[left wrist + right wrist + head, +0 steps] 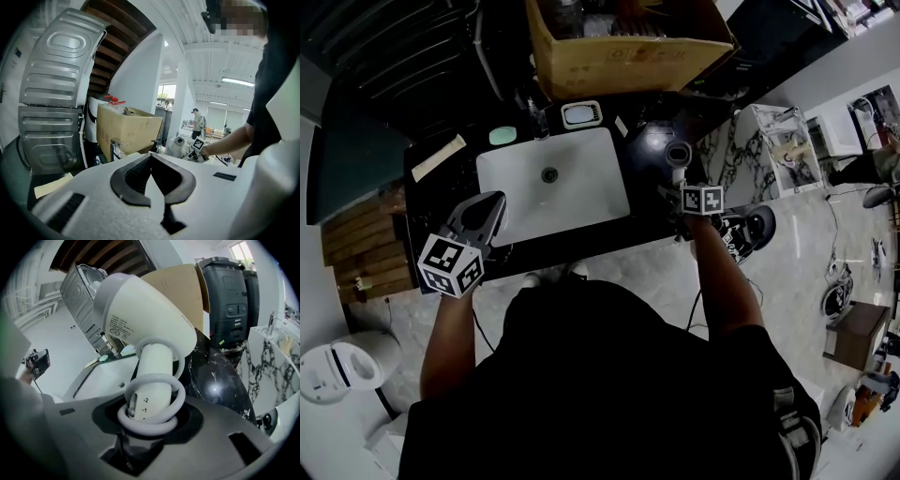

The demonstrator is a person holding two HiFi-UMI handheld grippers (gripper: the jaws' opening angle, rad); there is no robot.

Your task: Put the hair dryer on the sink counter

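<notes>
The white hair dryer (pixel 145 310) stands upright in my right gripper (pixel 150 414), which is shut on its handle, where the grey cord is looped. From the head view the hair dryer (pixel 678 155) hangs just above the black sink counter (pixel 652 141), right of the white basin (pixel 572 187), with my right gripper (pixel 682 185) below it at the counter's front edge. My left gripper (pixel 483 217) hovers over the basin's front left corner. Its jaws meet with nothing between them in the left gripper view (pixel 151 158).
A cardboard box (pixel 628 47) sits behind the basin, with a small white dish (pixel 581 113) and a green soap (pixel 502 135) beside the tap. A paper strip (pixel 438 157) lies on the counter's left. A marble-patterned stand (pixel 769 150) is on the right.
</notes>
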